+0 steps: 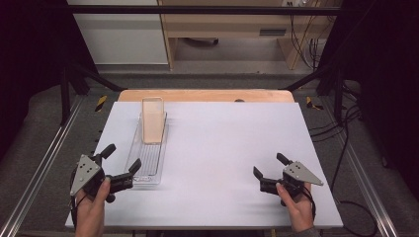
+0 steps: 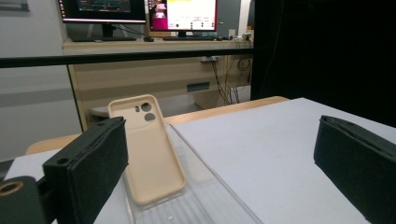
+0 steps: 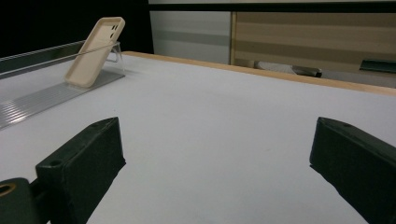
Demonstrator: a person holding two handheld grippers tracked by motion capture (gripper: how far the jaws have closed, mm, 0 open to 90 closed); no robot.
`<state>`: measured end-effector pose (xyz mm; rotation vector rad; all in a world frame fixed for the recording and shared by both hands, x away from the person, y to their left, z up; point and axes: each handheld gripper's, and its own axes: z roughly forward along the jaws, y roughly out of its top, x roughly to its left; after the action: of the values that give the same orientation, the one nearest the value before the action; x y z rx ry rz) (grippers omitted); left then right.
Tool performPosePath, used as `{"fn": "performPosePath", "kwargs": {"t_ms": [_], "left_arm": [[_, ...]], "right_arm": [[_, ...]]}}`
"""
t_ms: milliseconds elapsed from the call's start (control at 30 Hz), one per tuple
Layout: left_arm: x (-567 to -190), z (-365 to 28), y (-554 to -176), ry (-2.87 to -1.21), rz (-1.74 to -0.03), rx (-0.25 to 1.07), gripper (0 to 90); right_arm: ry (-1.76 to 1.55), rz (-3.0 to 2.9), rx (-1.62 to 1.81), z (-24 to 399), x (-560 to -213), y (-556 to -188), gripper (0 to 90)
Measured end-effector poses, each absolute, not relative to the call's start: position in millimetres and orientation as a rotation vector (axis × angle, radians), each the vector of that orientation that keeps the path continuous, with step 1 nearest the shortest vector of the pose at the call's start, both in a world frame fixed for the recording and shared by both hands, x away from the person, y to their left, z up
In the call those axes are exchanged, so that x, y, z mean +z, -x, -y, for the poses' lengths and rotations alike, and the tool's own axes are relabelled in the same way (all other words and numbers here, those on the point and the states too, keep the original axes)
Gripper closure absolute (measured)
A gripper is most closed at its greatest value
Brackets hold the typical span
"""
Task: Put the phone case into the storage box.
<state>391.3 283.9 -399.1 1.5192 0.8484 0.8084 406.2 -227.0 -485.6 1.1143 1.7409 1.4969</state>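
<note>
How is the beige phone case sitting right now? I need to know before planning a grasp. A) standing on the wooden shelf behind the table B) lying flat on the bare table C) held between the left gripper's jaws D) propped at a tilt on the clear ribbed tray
D: the phone case leans back at a tilt at the far end of the clear tray, with both grippers open and apart from it.

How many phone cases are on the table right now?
1: the beige phone case leans upright at the far end of the clear ribbed tray, ahead of the left gripper.

phone case (image 1: 152, 121) leaning in tray (image 1: 148, 173), table (image 1: 222, 148) left
</note>
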Motion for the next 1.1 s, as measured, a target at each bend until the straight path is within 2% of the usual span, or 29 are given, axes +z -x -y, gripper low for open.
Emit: {"fn": "performPosePath", "kwargs": {"t_ms": [1100], "left_arm": [[-408,-344,-390,-1.485,-0.893,0.993,2.6]], "right_arm": [[-1.105,-1.745,1.486,227,-484,-406,2.8]]}}
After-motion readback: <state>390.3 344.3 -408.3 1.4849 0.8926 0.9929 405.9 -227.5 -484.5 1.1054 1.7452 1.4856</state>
